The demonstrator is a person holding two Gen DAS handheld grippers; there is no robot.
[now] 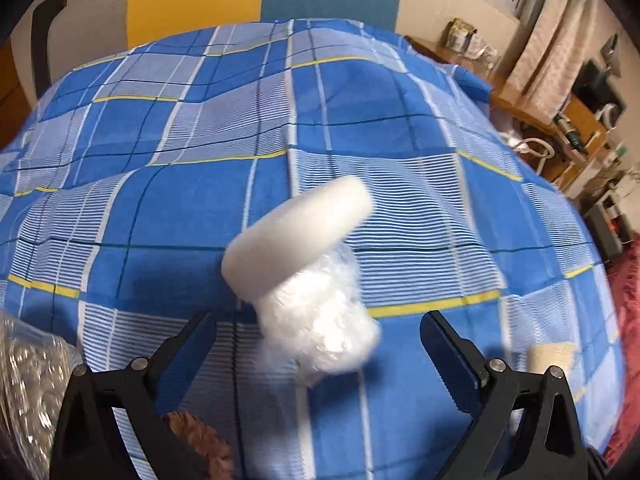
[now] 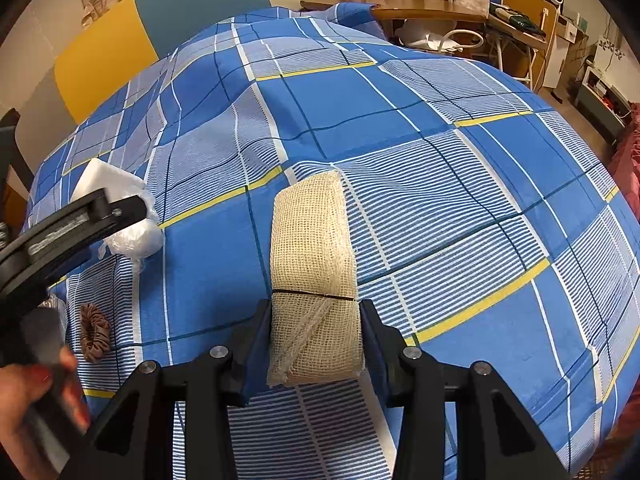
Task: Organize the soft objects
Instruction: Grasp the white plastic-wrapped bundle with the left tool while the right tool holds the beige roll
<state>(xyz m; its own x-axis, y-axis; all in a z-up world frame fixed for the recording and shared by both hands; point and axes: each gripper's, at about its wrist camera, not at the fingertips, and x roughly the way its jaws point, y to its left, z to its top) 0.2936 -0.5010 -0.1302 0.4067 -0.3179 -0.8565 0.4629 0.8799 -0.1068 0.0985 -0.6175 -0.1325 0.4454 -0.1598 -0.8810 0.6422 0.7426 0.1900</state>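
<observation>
Blue plaid sheet (image 2: 460,168) covers the bed; four soft things lie on it. One cream mesh roll (image 2: 312,264), bound by one thin dark band, lies between the fingers of your right gripper (image 2: 316,344); both pads press against its near end, so the grip is closed on it. One white foam block (image 1: 296,232) rests tilted on one white wad of clear plastic film (image 1: 320,328); the two touch. Your left gripper (image 1: 320,340) stands over this pair with its fingers spread wide, the wad between them but clear of both pads. One brown scrunchie (image 2: 95,332) lies flat on the sheet, apart from the roll and nearer the wad. In the left wrist view, one sheet of bubble wrap (image 1: 28,384) shows at the lower left edge. Your hand (image 2: 28,408) holds the left gripper's handle. One wooden desk (image 2: 420,4) stands beyond the bed.
</observation>
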